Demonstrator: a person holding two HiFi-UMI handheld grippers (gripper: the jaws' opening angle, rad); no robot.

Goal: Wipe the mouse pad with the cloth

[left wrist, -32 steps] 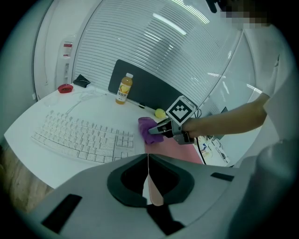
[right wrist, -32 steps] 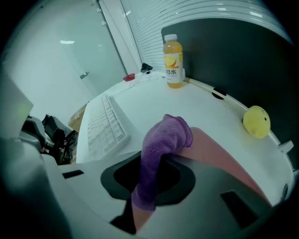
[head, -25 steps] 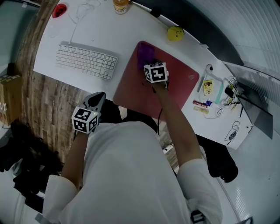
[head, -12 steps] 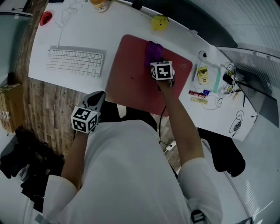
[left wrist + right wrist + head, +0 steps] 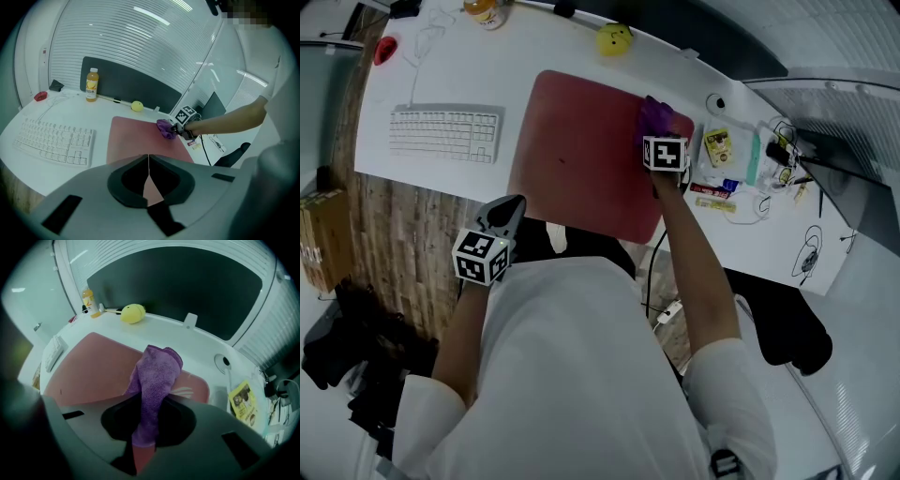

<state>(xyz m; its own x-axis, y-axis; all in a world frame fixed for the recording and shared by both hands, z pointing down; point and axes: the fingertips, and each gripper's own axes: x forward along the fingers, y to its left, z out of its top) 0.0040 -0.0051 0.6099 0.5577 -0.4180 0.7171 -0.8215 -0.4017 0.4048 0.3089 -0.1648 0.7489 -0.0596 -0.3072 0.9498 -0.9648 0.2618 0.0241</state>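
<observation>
A large red mouse pad (image 5: 581,155) lies on the white desk (image 5: 441,75). A purple cloth (image 5: 655,116) rests on the pad's far right corner, and my right gripper (image 5: 659,141) is shut on it. In the right gripper view the cloth (image 5: 154,380) runs up from between the jaws onto the pad (image 5: 93,371). My left gripper (image 5: 508,208) hangs off the desk's near edge, away from the pad, jaws shut with nothing in them. The left gripper view shows the pad (image 5: 136,138) and cloth (image 5: 165,129) ahead.
A white keyboard (image 5: 445,134) lies left of the pad. A yellow ball (image 5: 614,38), an orange bottle (image 5: 483,9) and a red item (image 5: 385,49) stand along the desk's far edge. Small packets (image 5: 717,148) and cables (image 5: 806,253) clutter the desk right of the pad.
My right gripper has dragged the purple cloth across the pad from its far middle to its far right corner. The left gripper has stayed put.
</observation>
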